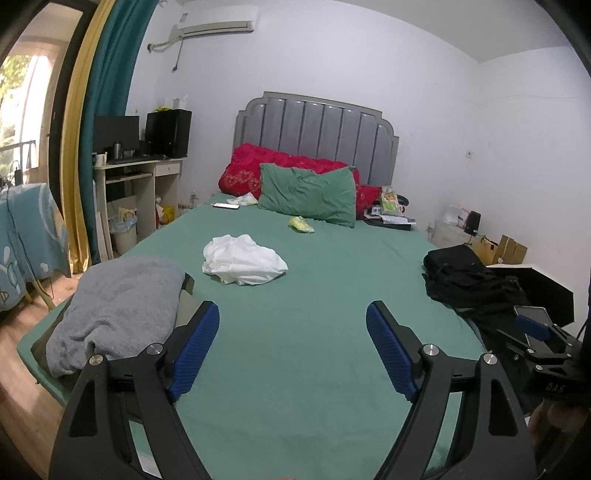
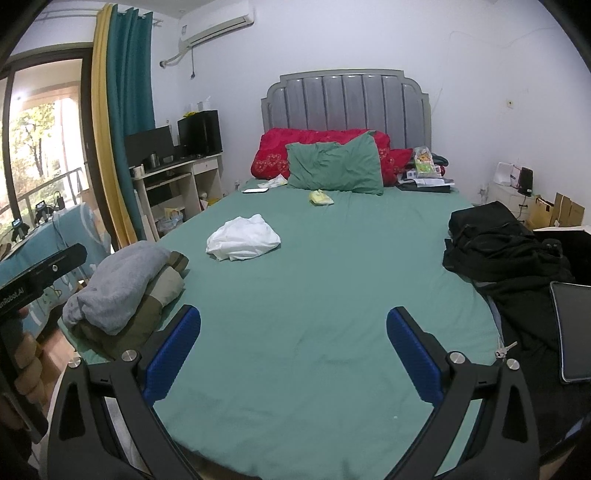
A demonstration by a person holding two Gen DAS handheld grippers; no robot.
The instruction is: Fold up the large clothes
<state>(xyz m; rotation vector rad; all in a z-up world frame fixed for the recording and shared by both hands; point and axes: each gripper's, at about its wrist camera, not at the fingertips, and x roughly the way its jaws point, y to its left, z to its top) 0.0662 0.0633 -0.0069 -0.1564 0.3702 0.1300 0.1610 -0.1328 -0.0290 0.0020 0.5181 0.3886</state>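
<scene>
a home bedroom: a wide bed with a green sheet [image 2: 314, 295] stands against a grey padded headboard [image 2: 347, 99], with red and green pillows [image 2: 332, 166]. a white wall air conditioner [image 2: 218, 27], teal and yellow curtains [image 2: 125, 110] and a cream computer desk [image 2: 177, 184] flank it.

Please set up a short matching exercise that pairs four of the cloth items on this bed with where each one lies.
Items:
1. crumpled white garment
2. folded grey fleece garment
3. heap of black clothing
4. green pillow

Places:
A. right edge of the bed
B. against the red quilt by the headboard
C. middle of the green sheet
D. near left corner, atop an olive folded piece

Pairs: 1-C, 2-D, 3-A, 4-B
</scene>
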